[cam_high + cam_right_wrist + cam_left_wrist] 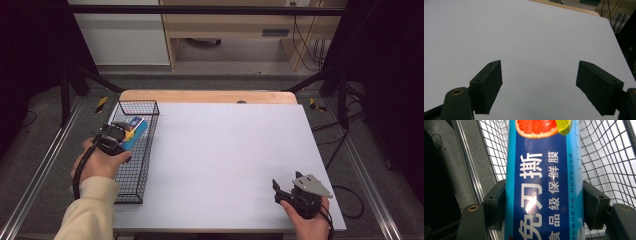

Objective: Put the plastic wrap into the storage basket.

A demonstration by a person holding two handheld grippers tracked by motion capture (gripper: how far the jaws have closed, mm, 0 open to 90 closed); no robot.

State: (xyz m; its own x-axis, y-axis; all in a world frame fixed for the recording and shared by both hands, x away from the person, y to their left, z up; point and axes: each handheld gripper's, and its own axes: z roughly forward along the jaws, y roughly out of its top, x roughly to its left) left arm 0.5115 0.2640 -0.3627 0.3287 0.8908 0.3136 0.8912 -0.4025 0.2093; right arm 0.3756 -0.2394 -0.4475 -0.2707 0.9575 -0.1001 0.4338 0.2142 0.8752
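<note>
The blue cling-film box (544, 185) sits clamped between the jaws of my left tongs (117, 136), over the wire basket (131, 175) at the left of the frame. My right tongs (290, 192) gape wide and empty above the white desk (225, 150), lower right.

— left gripper (131, 131)? clamped on both sides of something, over at the left edge, cream-sleeved forearm behind.
— right gripper (278, 192)? held low near the right corner, jaws spread wide, nothing between.
</note>
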